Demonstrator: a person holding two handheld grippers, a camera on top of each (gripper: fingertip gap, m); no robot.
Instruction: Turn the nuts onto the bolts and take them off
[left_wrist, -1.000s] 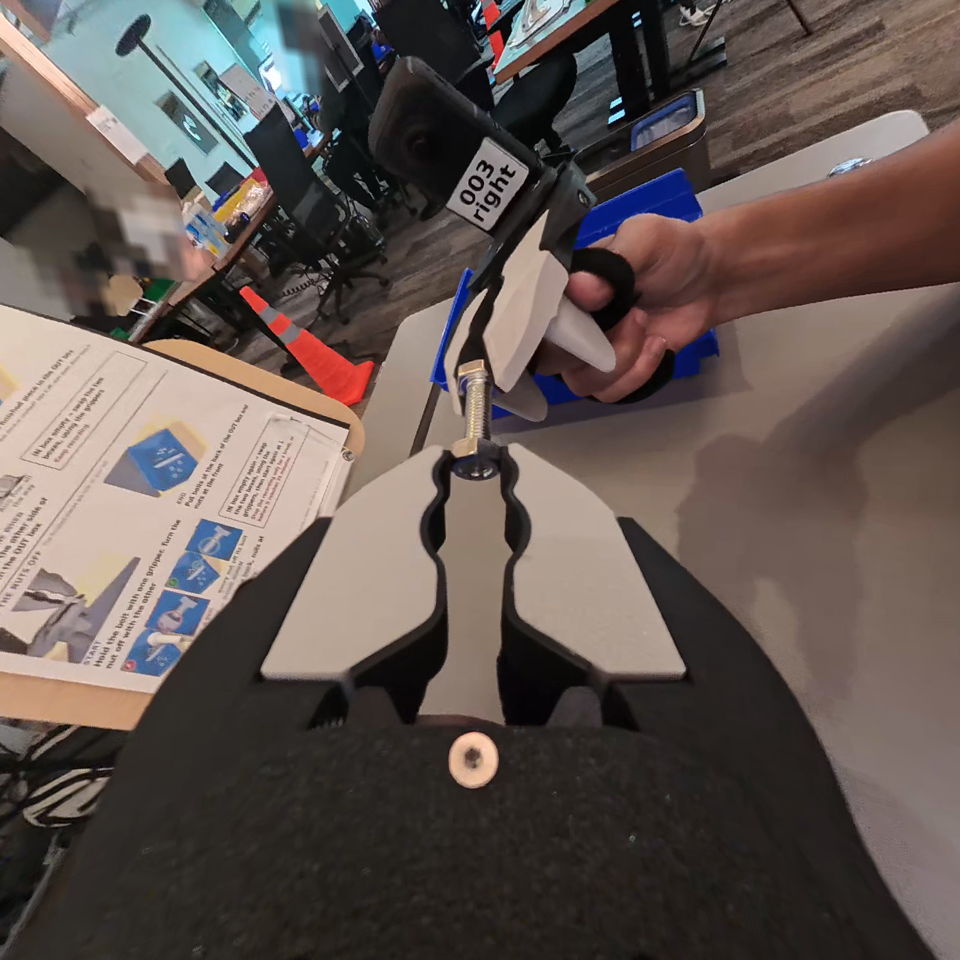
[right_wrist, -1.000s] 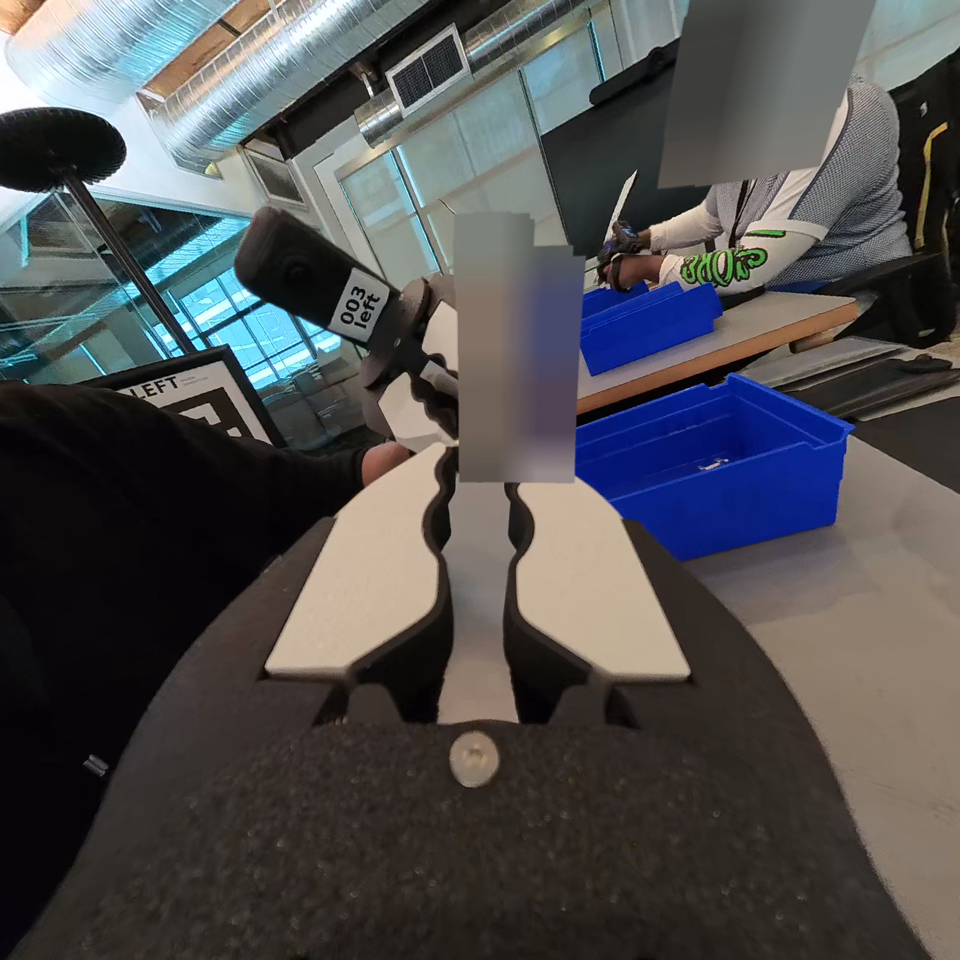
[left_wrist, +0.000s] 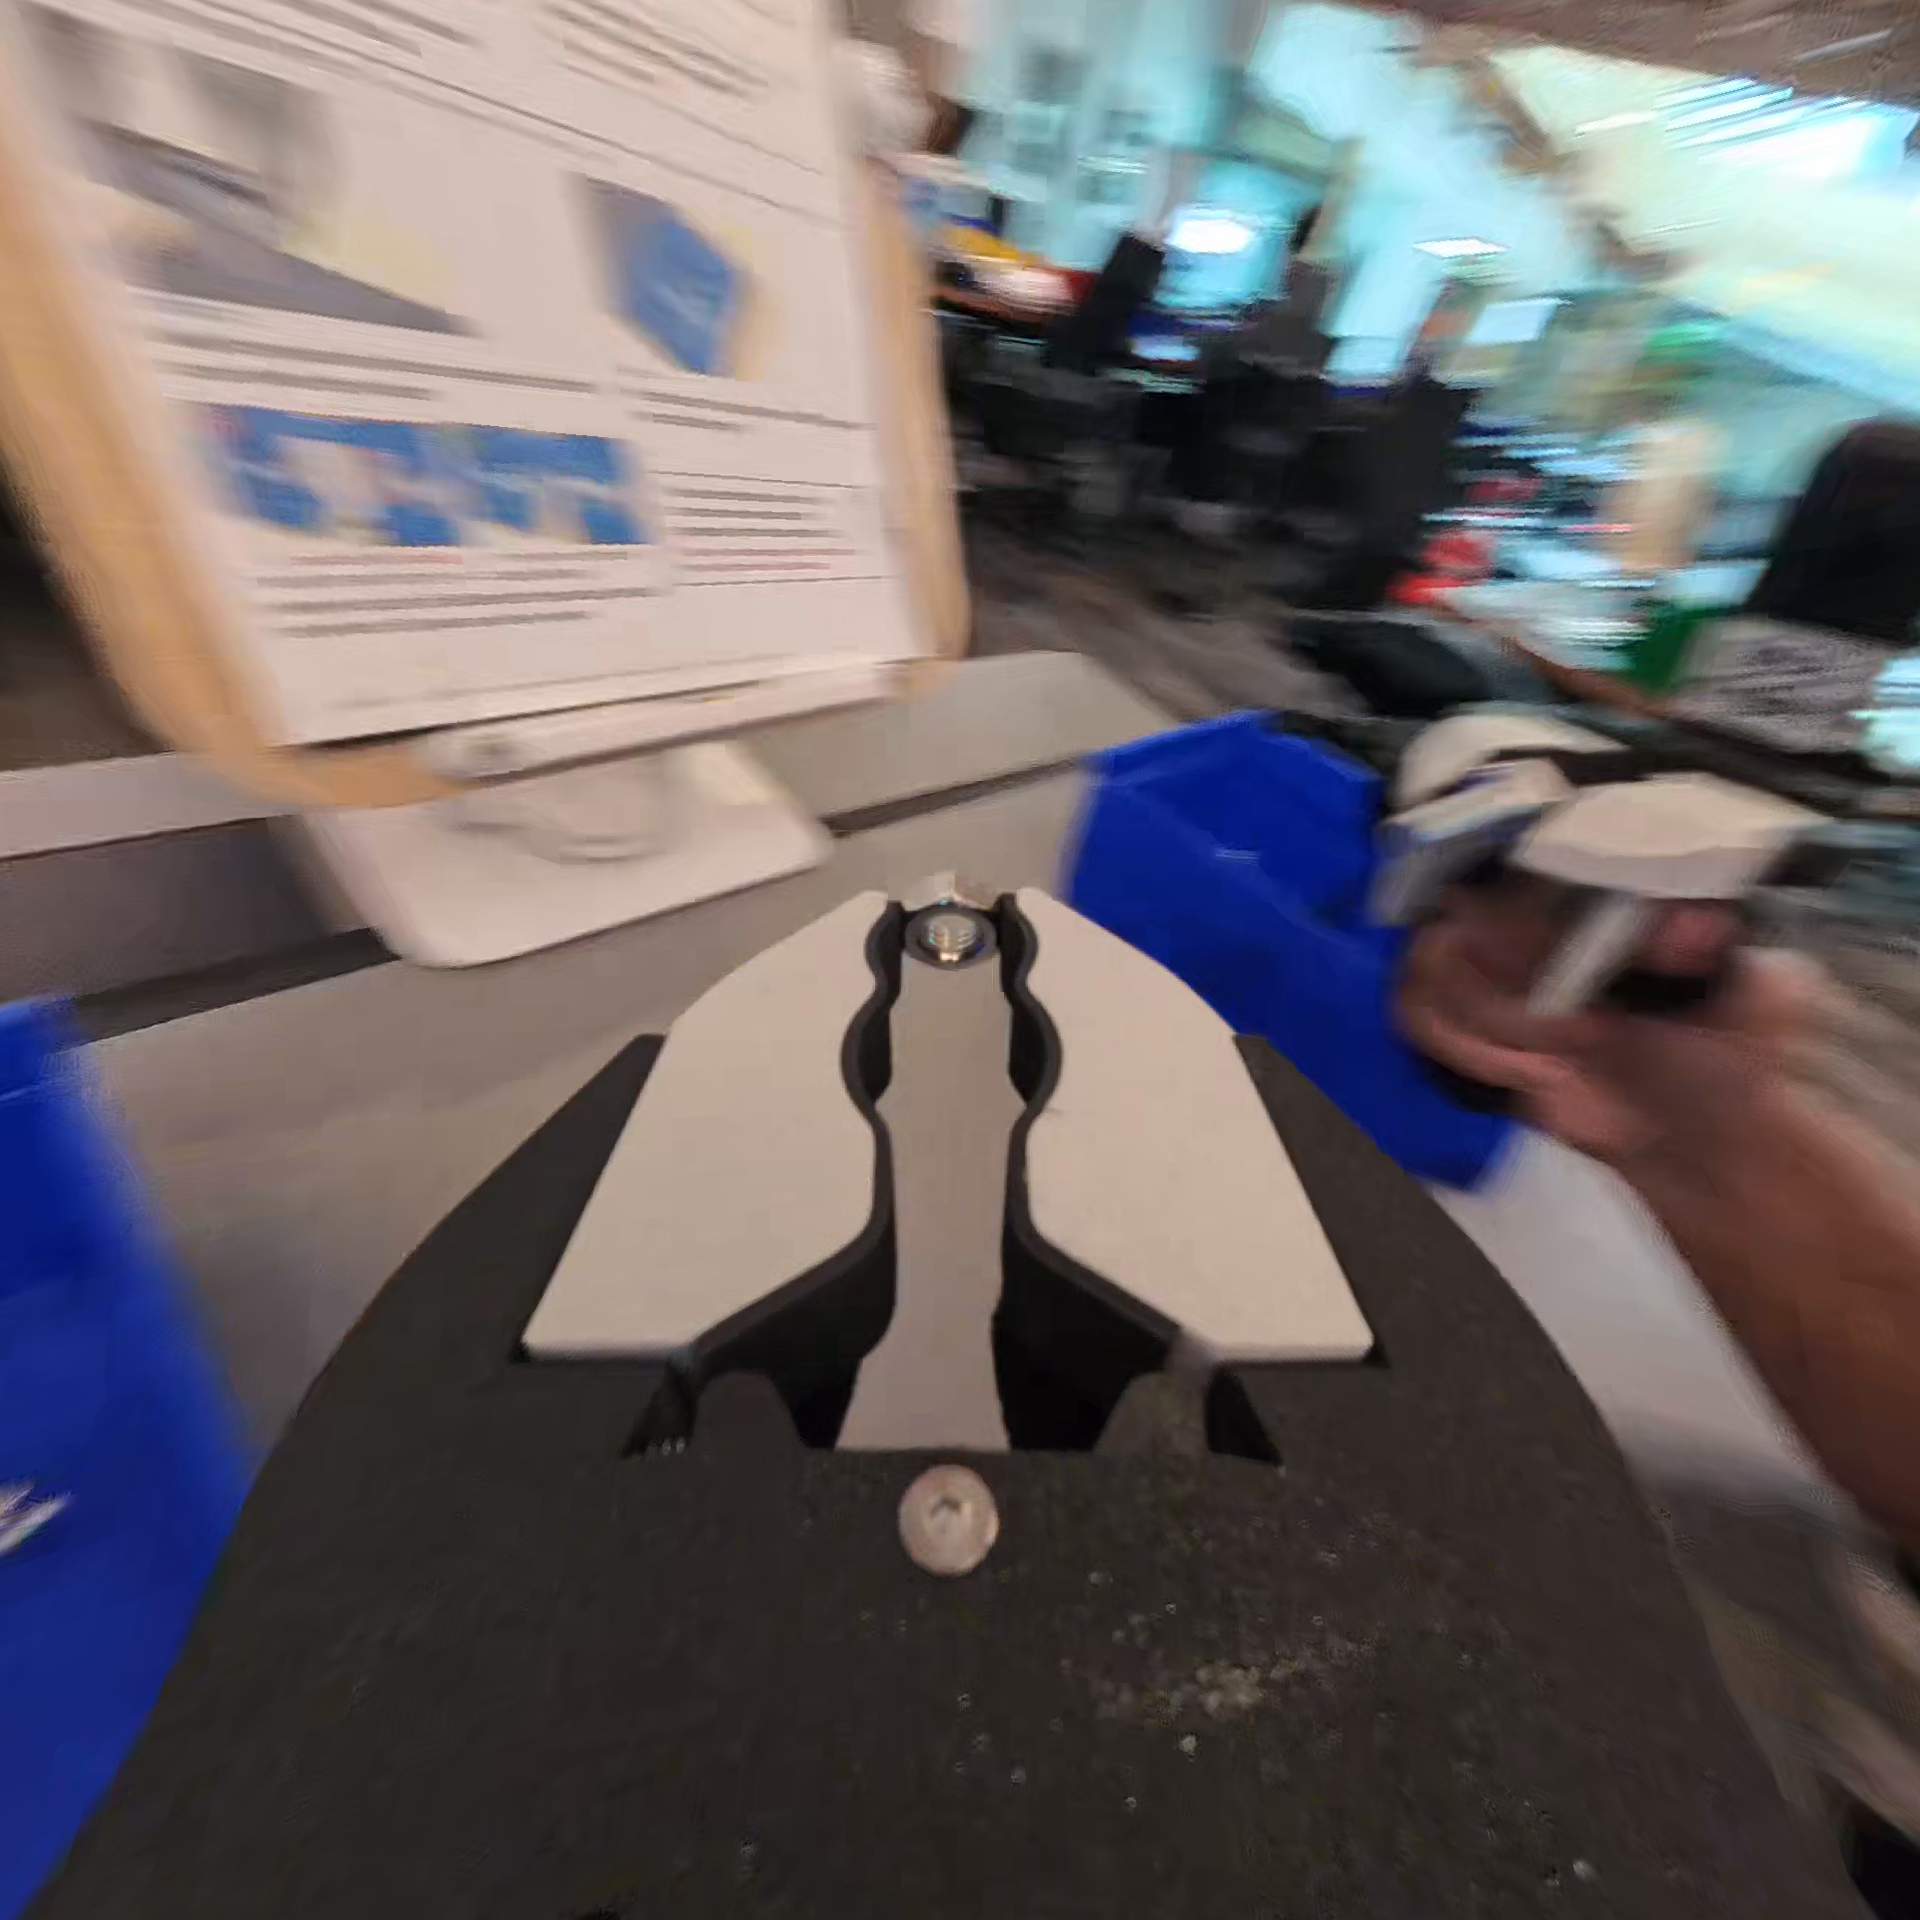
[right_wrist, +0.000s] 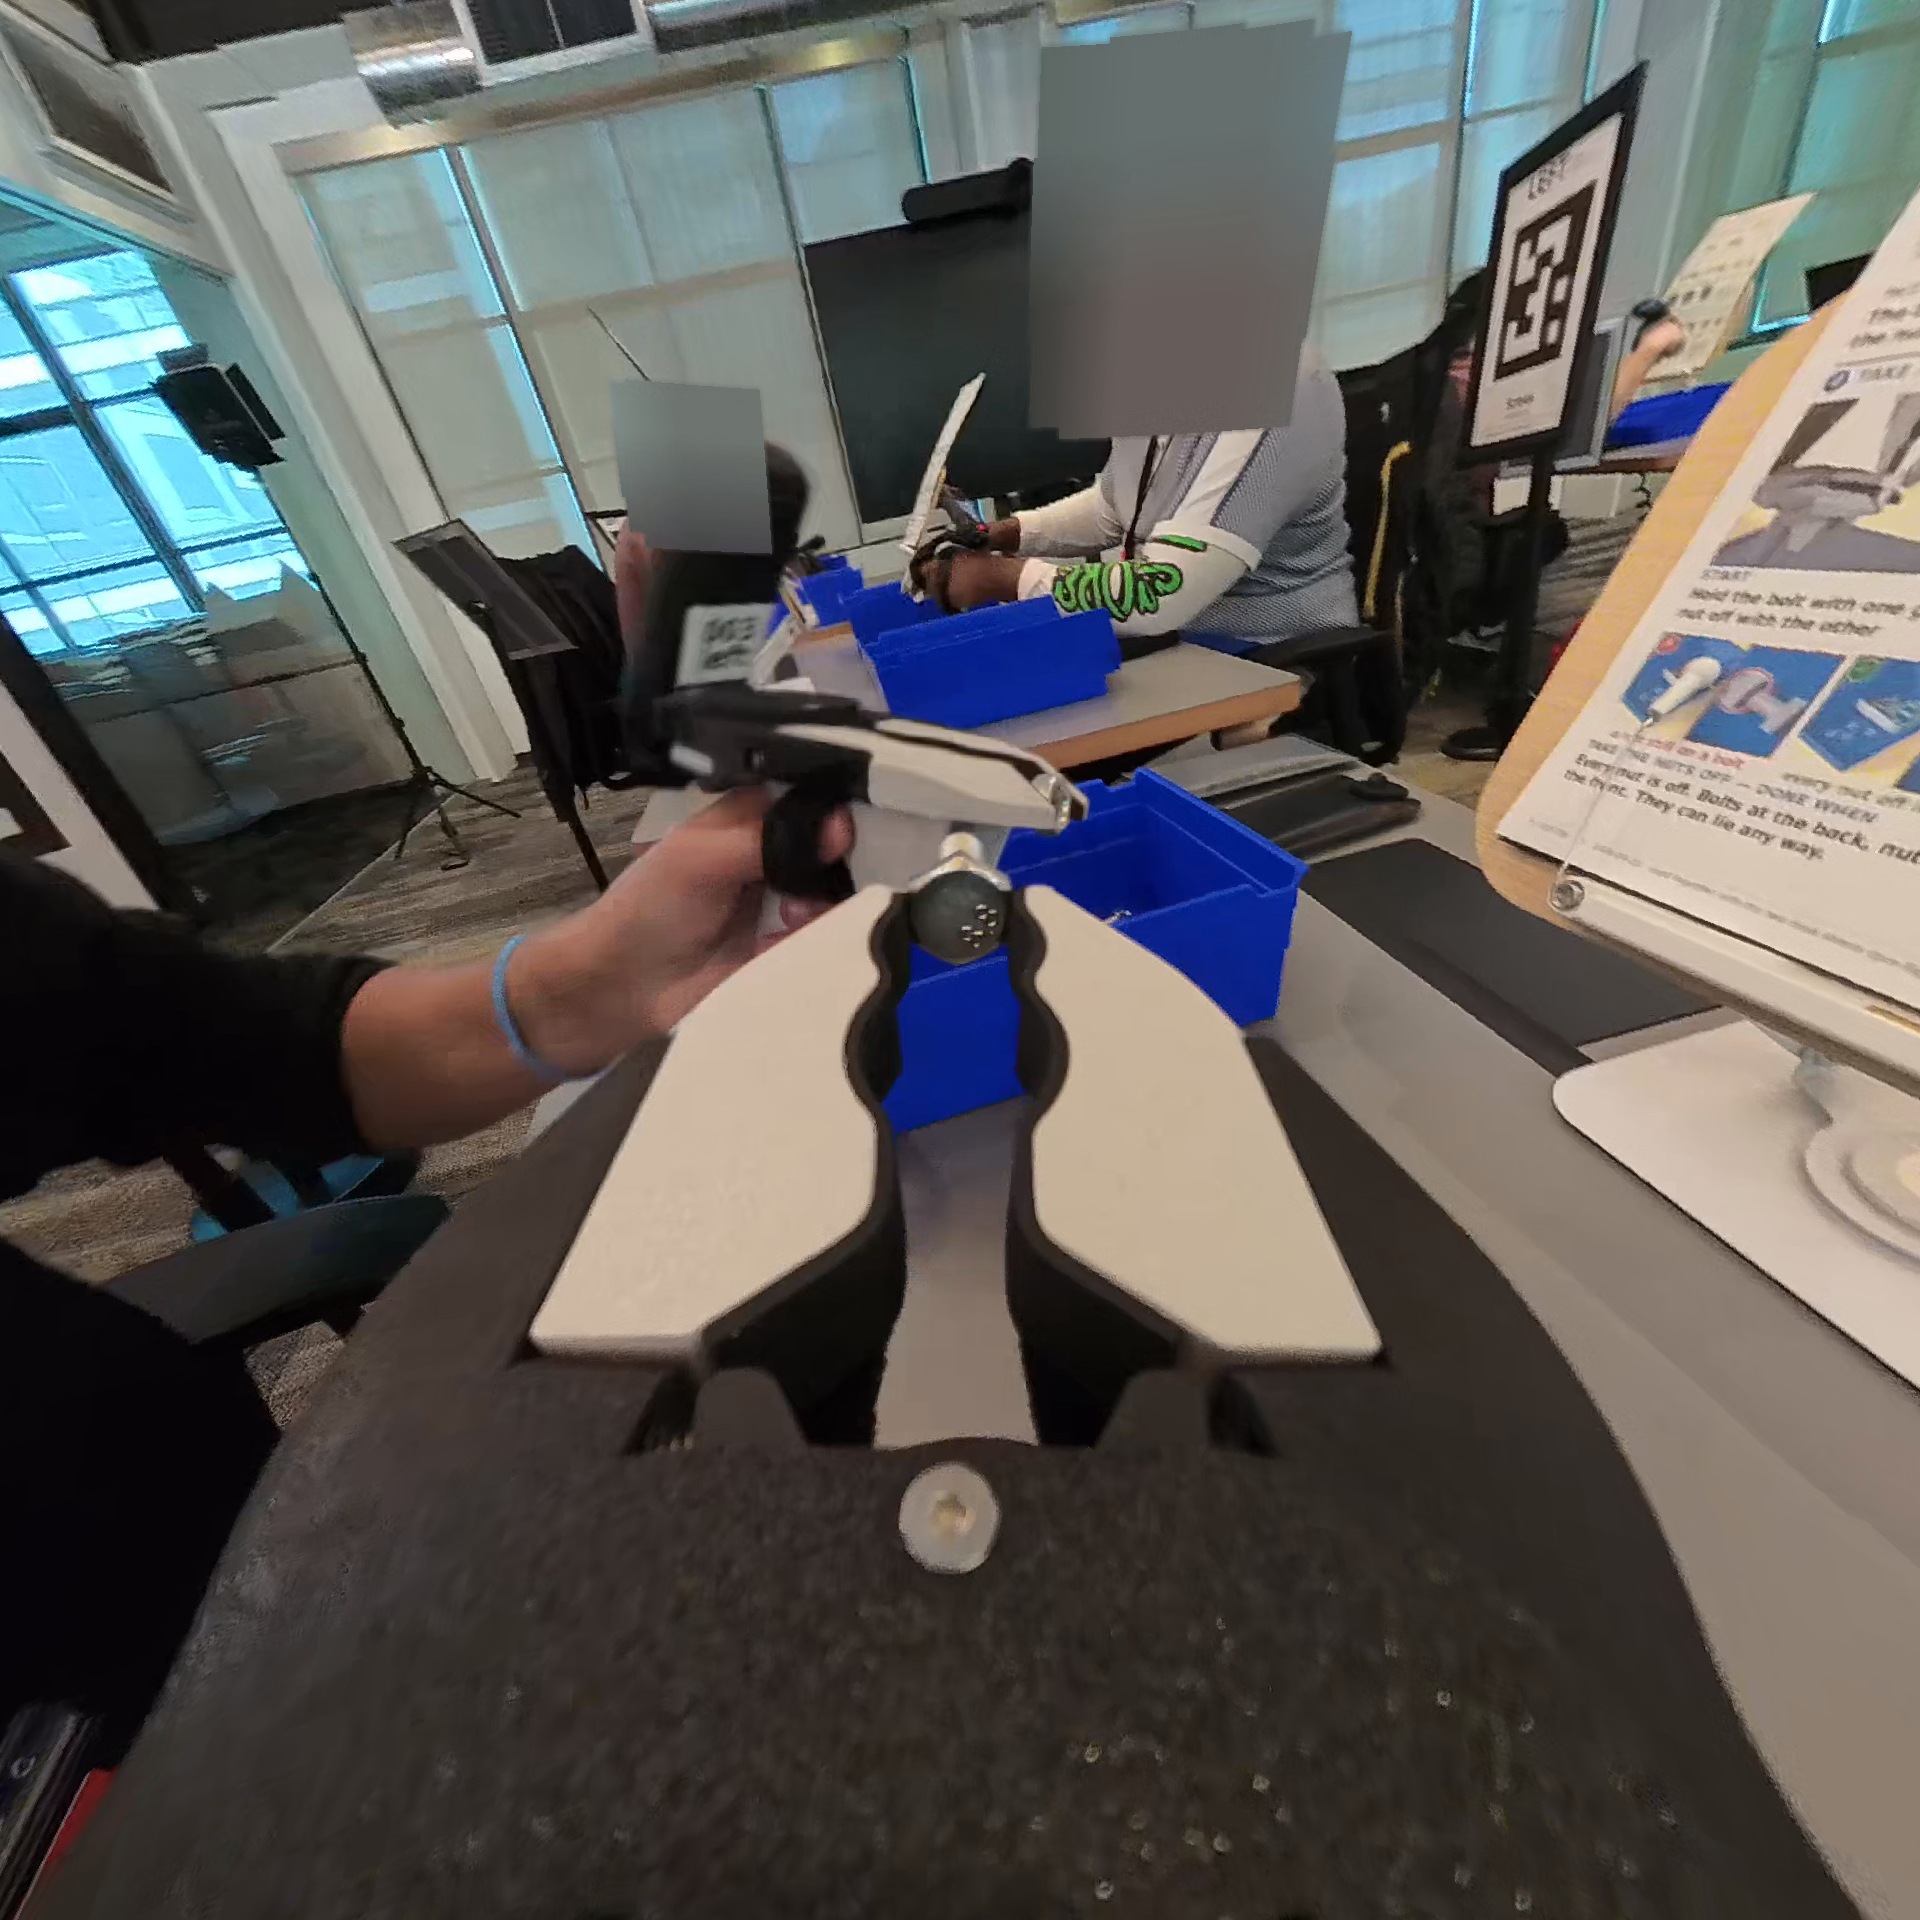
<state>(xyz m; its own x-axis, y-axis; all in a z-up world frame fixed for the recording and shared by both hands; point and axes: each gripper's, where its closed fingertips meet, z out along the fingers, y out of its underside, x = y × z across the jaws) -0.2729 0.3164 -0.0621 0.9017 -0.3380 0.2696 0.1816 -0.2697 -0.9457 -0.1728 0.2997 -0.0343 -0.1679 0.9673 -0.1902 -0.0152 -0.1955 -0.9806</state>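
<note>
My left gripper (left_wrist: 948, 914) is clamped on the nut (left_wrist: 943, 932), right at the tips, threaded hole facing the camera. My right gripper (right_wrist: 958, 916) is squeezed on the bolt (right_wrist: 958, 925) by its head, shank pointing away over the blue bin (right_wrist: 1195, 894). The nut's off the bolt.

Writing-wise, there's an instruction sheet (right_wrist: 1766, 675) with text and little photos on a stand to the right. A white tag (right_wrist: 722, 639) sits on the left gripper's camera, and a black-and-white marker board (right_wrist: 1538, 281) stands further back.

The left wrist view is a smeary mess. The sheet's text is just grey streaks there, and my right hand (left_wrist: 1558, 1029) with its gripper is a blur against the bin. A second bin (left_wrist: 73, 1299) is chopped off at the left edge. In the right wrist view there's a tiny glint at the left gripper's tips, too small to call. The bolt's thread is mostly hidden behind its own head.
</note>
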